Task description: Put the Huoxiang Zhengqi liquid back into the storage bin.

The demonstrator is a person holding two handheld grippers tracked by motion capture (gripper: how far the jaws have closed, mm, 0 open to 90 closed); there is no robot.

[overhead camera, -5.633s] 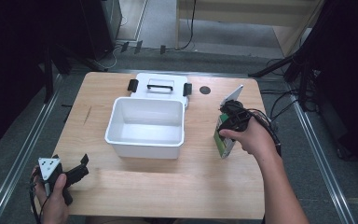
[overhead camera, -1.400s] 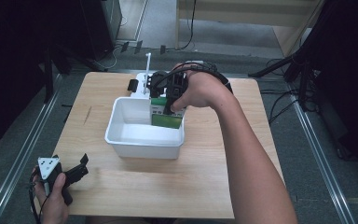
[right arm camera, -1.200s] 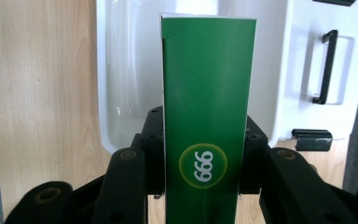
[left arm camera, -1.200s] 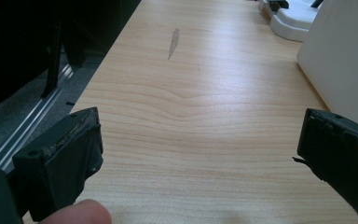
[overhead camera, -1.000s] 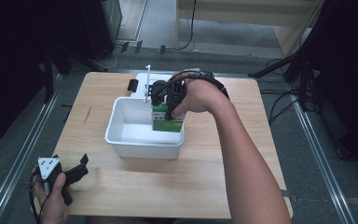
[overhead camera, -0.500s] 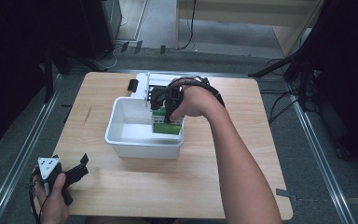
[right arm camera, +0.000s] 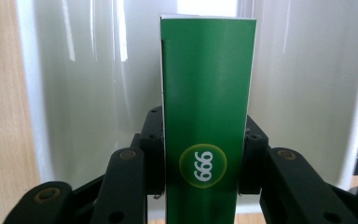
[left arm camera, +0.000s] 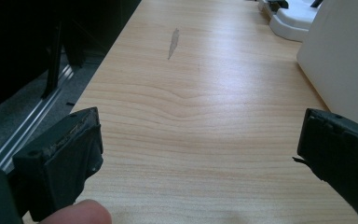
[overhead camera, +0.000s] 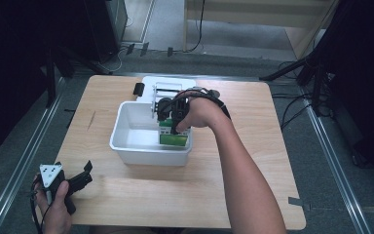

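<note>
1. Wooden table (overhead camera: 185, 195) on a grey floor, dark stands around it. High view: white bin (overhead camera: 126, 141) sits mid-table, white lid (overhead camera: 168, 85) with black latches touching its far side. Right hand (overhead camera: 199, 111) reaches in over the bin's right end; right gripper (overhead camera: 170, 117) points down and clamps a green box (overhead camera: 174, 136). Box stands upright inside the bin, against its right wall. Left hand (overhead camera: 56, 209) rests at the near left corner of the table, well apart from the bin; left gripper (overhead camera: 75, 180) has nothing in it.

2. Left gripper view: bare wood grain with 1 grey smudge (left arm camera: 172, 42). Left gripper (left arm camera: 200, 154) has its 2 jaws spread wide, nothing between them. Bin wall (left arm camera: 345, 60) at right, lid (left arm camera: 298, 18) beyond it.

3. Right gripper view: right gripper (right arm camera: 203, 154) is closed on the green box (right arm camera: 207, 93), pads pressing both narrow sides. Round logo on the box reads "666" upside down. Glossy white bin floor (right arm camera: 84, 84) behind the box; a strip of table at the left edge.
</note>
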